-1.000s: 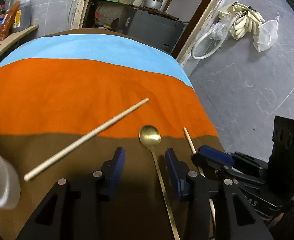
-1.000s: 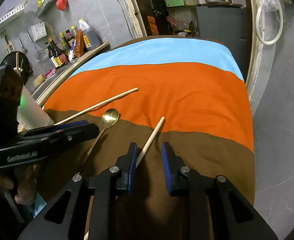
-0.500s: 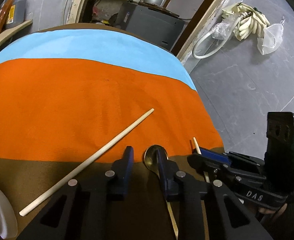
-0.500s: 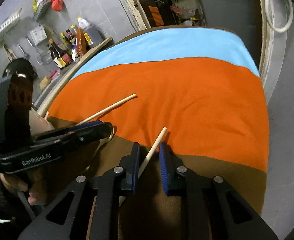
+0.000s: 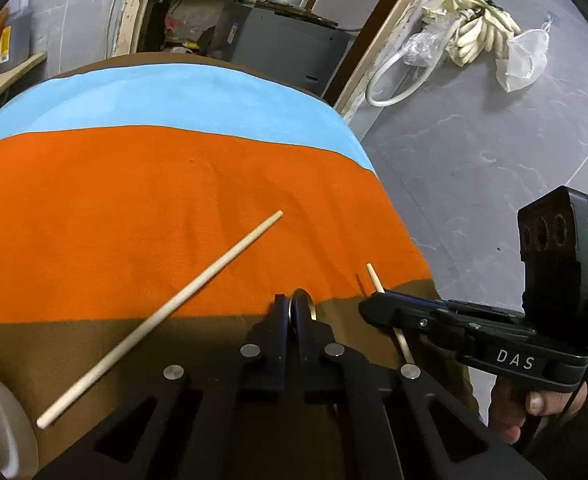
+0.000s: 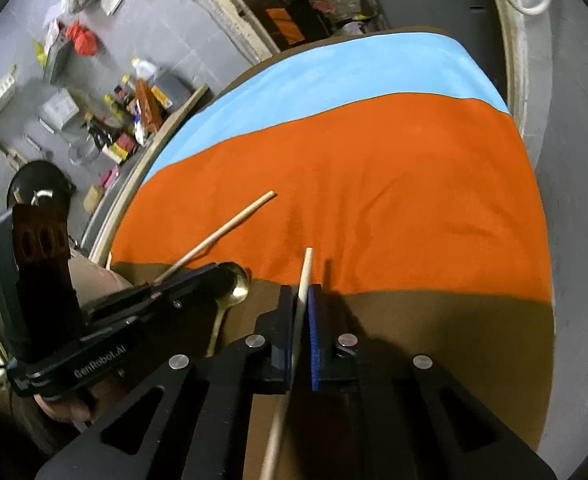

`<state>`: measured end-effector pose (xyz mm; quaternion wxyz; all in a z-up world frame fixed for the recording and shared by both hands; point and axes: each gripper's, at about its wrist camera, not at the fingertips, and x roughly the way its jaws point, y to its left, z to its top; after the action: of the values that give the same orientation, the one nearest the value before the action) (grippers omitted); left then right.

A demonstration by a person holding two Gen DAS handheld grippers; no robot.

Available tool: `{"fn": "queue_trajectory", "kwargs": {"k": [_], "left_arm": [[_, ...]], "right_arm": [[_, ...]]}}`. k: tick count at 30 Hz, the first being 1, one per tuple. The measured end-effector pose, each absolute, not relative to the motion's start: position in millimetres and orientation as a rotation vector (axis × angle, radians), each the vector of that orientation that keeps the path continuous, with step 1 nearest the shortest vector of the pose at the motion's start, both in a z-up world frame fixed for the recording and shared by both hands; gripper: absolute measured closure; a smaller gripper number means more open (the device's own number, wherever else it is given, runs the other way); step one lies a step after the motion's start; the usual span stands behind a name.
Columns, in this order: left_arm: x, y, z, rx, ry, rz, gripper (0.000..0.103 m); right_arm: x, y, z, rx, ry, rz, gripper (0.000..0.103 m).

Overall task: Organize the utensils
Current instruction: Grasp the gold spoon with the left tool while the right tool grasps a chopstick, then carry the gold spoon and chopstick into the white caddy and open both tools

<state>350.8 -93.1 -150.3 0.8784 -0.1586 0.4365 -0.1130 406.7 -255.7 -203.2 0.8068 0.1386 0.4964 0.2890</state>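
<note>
Gripping a gold spoon [image 5: 302, 303] — left tongs [image 5: 293, 312] pinched, right tongs [image 6: 301, 304] clamping a pale chopstick [image 6: 304, 276].

White lettering "DAS" is showing on the black body of the right gripper [image 5: 378, 306], lower right of the left wrist view. "GenRobot.AI" is reading in grey on the left gripper [image 6: 214, 276], lower left of the right wrist view. Shelf bottle labels are staying illegible.

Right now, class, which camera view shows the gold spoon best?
The right wrist view: the gold spoon shows its bowl and part of its handle. In the left wrist view only the bowl's edge peeks between the left claw fingers.
</note>
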Motion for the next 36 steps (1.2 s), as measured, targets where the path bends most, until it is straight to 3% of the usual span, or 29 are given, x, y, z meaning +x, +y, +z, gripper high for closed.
{"fn": "queue_trajectory", "kwargs": {"k": [7,15,27,36], "left_arm": [[314,-88,-121,-0.324,0.817,-0.236,0.1],[255,-60,-52,-0.284,0.606,-0.183,0.1],[215,11,9,-0.303,0.456,-0.126,0.1],[185,73,49,-0.343,0.307,0.015,0.1]], "right_arm": [[362,-255,-165,0.326,0.914,0.518,0.099],[307,-246,-96,0.352,0.651,0.4,0.099],[284,-214,-53,0.41,0.521,0.43,0.099],[269,-169,10,0.42,0.333,0.561,0.099]]}}
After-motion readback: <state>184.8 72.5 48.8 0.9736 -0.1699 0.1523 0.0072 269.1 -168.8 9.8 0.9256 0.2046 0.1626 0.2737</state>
